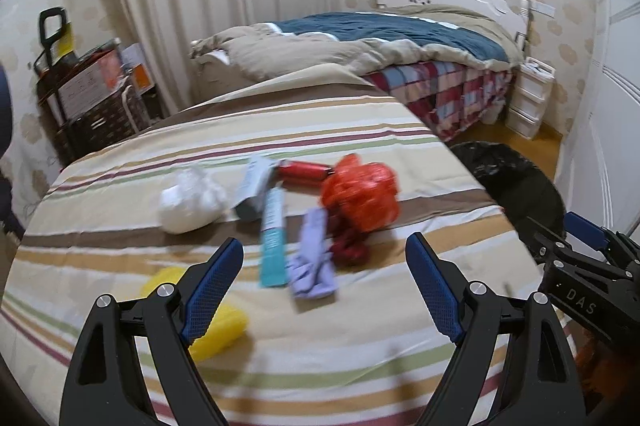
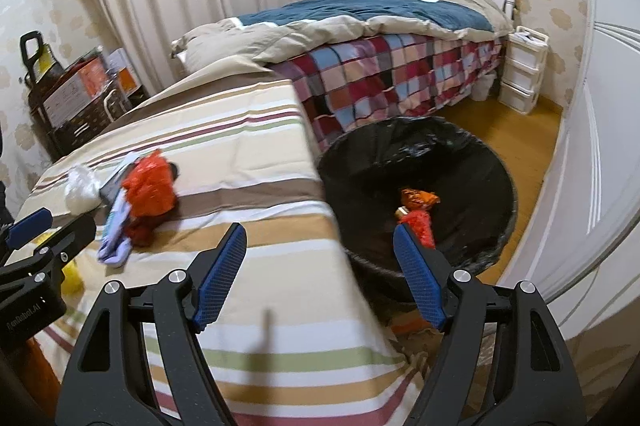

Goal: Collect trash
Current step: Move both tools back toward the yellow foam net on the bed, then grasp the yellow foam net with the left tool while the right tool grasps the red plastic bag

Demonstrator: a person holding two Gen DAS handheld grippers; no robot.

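Looking along our left gripper (image 1: pixel 324 278), we see its blue pads spread wide with nothing between them, above a striped bedsheet (image 1: pixel 120 238). Litter lies in a loose cluster on the sheet: a white crumpled wad (image 1: pixel 188 201), a grey box (image 1: pixel 254 187), a red can (image 1: pixel 302 173) behind it, a teal tube (image 1: pixel 273 238), a lilac cloth (image 1: pixel 314 258), an orange plastic bag (image 1: pixel 362 193) resting against a dark red wrapper (image 1: pixel 350 246). A yellow item (image 1: pixel 218 330) sits partly behind the left finger.

Our right gripper (image 2: pixel 320 274) is also spread wide and empty, over the edge of the sheet beside a black-lined bin (image 2: pixel 480 161) on the floor. Inside the bin lie an orange wrapper (image 2: pixel 418 199) and a red piece (image 2: pixel 420 226) just below it. The remaining trash is well apart from the bin, on the sheet.
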